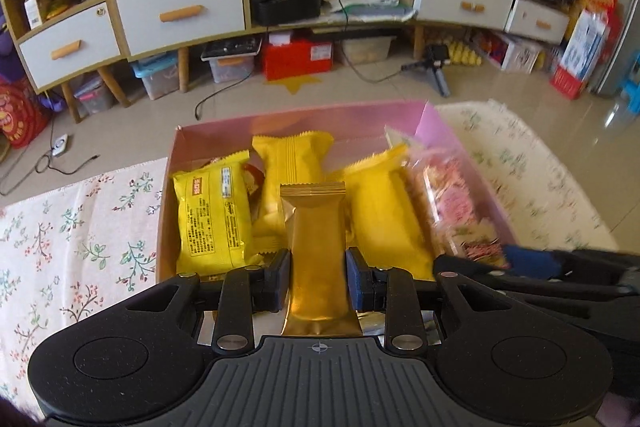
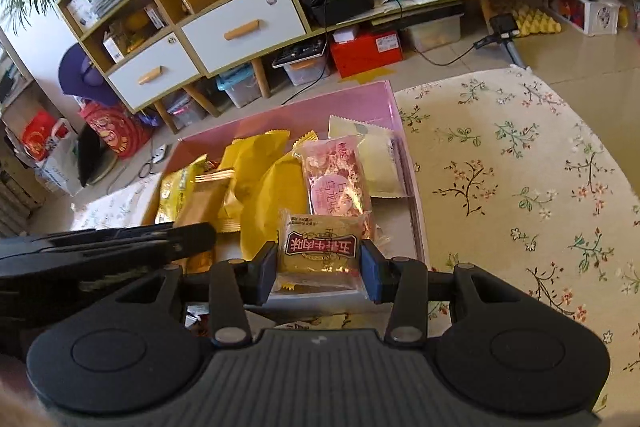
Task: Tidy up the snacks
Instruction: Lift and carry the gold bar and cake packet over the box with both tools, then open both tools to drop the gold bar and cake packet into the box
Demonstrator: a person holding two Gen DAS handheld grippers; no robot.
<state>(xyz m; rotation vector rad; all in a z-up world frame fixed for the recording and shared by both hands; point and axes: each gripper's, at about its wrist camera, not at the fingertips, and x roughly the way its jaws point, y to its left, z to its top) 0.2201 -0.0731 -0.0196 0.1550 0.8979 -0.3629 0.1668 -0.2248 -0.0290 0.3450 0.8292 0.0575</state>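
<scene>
A pink box (image 1: 224, 131) (image 2: 360, 103) stands on the flowered tablecloth with several snack packets in it. My left gripper (image 1: 318, 267) is shut on a long gold packet (image 1: 316, 235) and holds it over the near part of the box. That gold packet (image 2: 202, 201) and the left gripper's black frame also show at the left of the right wrist view. My right gripper (image 2: 319, 263) is shut on a small clear packet with a dark red label (image 2: 320, 247), held above the box's near right part. Yellow packets (image 1: 212, 211) and a pink packet (image 2: 334, 175) lie inside.
The flowered tablecloth (image 2: 520, 187) stretches to the right of the box and also to its left (image 1: 72, 235). Beyond the table's far edge is the floor, with a low cabinet with white drawers (image 1: 180, 15), storage bins, a red box (image 1: 298, 57) and cables.
</scene>
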